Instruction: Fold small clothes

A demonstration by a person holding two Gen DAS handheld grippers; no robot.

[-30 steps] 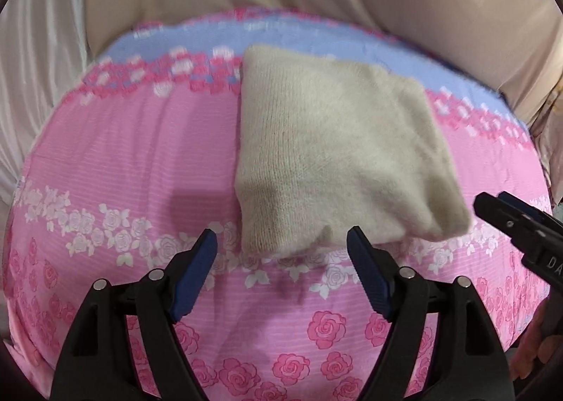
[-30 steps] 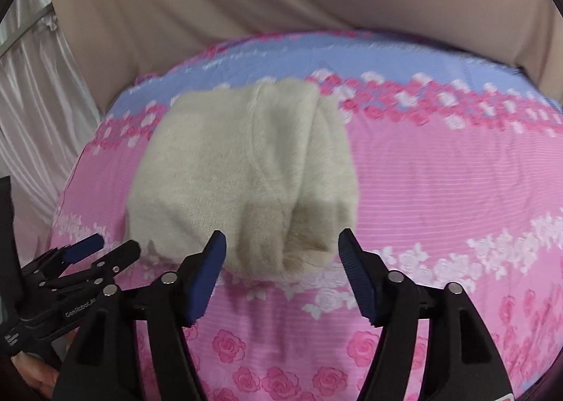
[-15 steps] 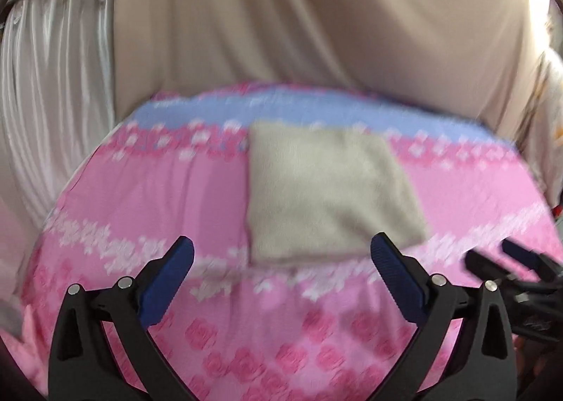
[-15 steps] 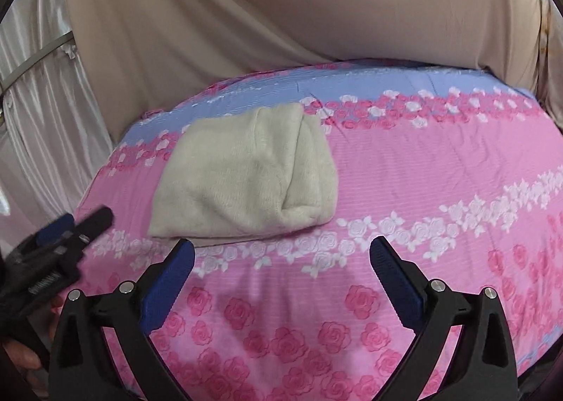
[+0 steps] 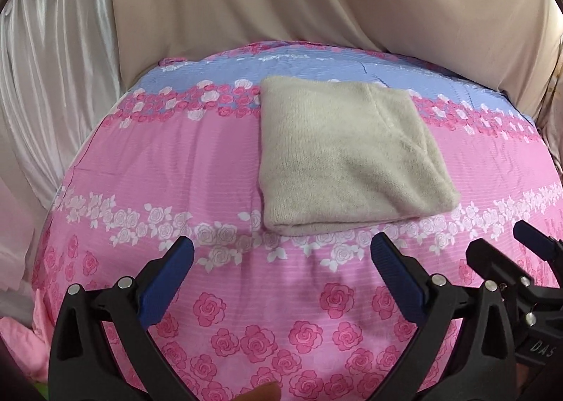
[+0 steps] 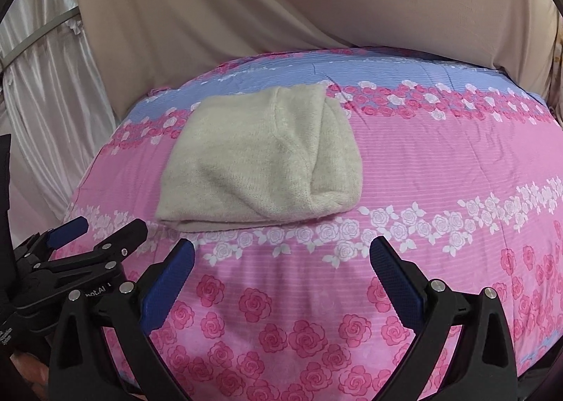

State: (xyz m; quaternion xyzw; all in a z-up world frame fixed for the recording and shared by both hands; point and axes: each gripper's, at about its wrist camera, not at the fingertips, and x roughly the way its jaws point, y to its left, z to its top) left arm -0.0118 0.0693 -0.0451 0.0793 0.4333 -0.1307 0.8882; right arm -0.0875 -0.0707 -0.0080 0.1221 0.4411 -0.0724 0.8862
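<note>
Carrying everything: a bed (image 5: 169, 168) under a pink rose-print sheet (image 6: 440, 168), blue-banded toward 12 o'clock. Lying flat on it, just past centre toward 12 o'clock: a folded beige knit garment (image 5: 341, 154), thick folded edge facing 6 o'clock.

Folded garment (image 5: 346, 161) on bedsheet (image 5: 169, 161)

left wrist: low, near, facing the folded beige knit garment (image 5: 348, 158) from its left-front | right wrist: same height, right-front (image 6: 260, 158) | shared: garment, pink rose-print bedsheet (image 5: 169, 161)
</note>
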